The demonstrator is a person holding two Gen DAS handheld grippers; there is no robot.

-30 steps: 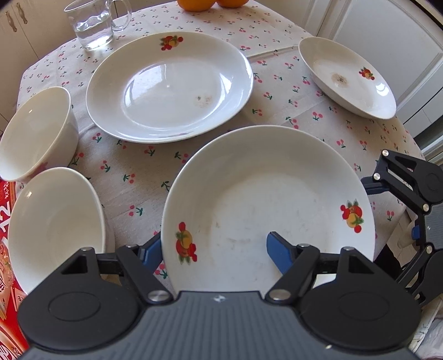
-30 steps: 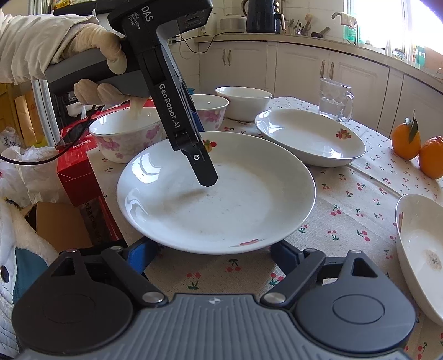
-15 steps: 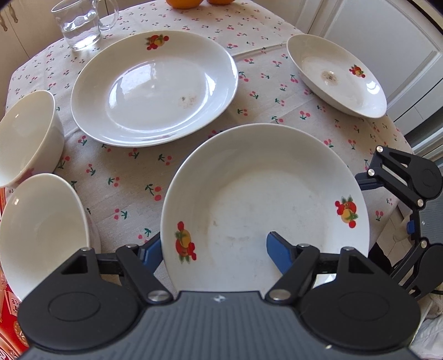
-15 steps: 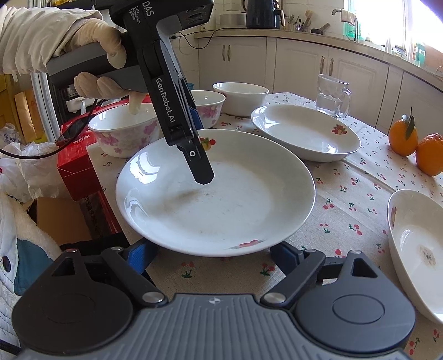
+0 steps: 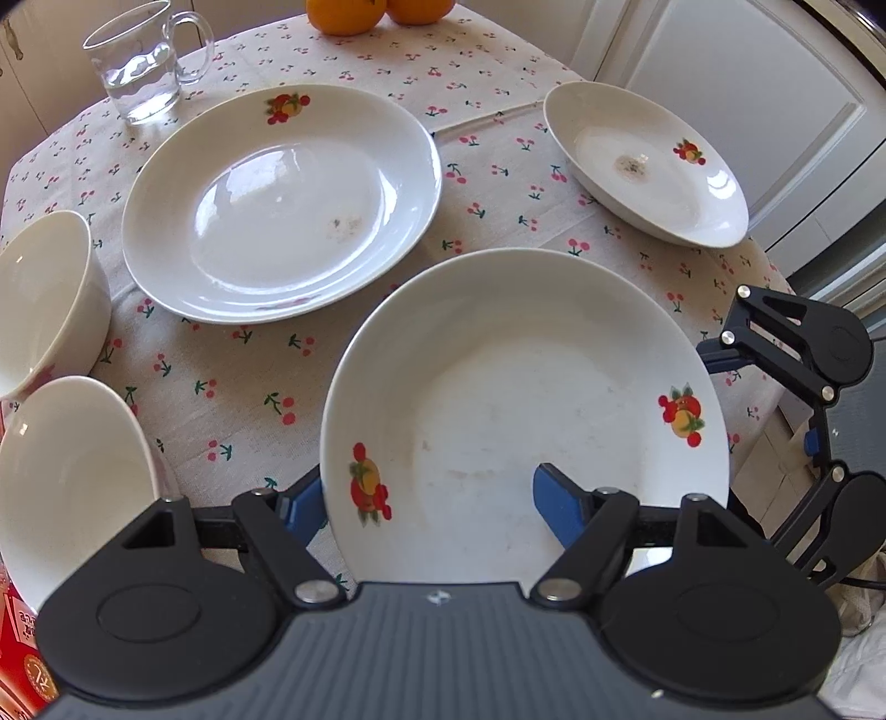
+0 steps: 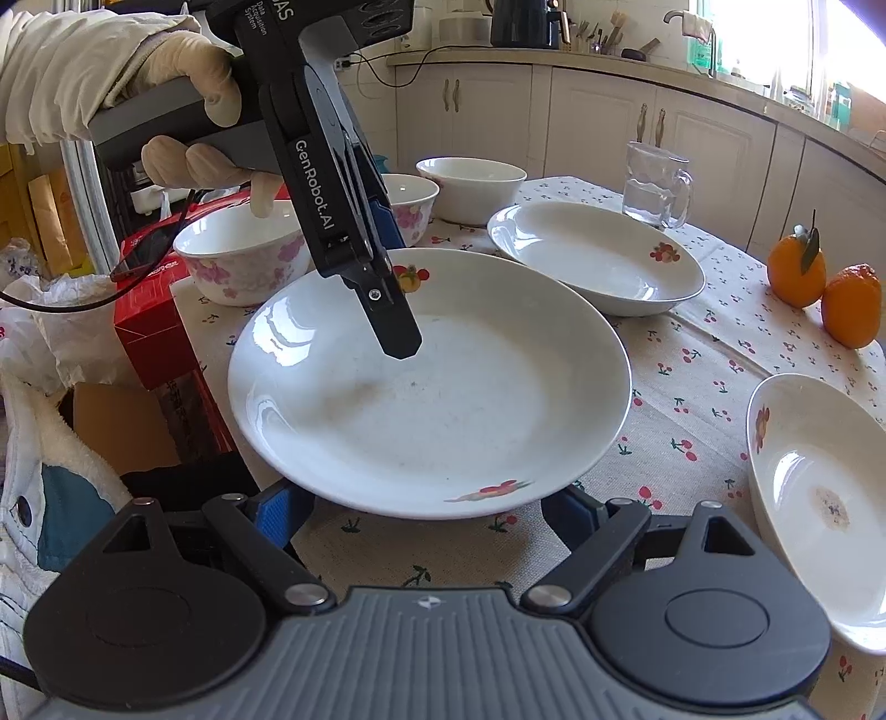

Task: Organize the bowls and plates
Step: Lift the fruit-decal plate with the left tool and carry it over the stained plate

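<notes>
The near plate (image 6: 432, 387) tilts slightly, face up, round; left gripper (image 5: 426, 498) straddles its rim, grasp unclear; right gripper (image 6: 426, 512) released, fingertips hidden beneath.

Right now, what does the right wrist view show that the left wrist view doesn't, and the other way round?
Only the right wrist view: the gloved hand holding the left gripper side-on, a third bowl, and the kettle on the counter.
Only the left wrist view: the right gripper from outside, at the near plate edge.
Both: near plate, far plate, small plate, glass mug, oranges.
</notes>
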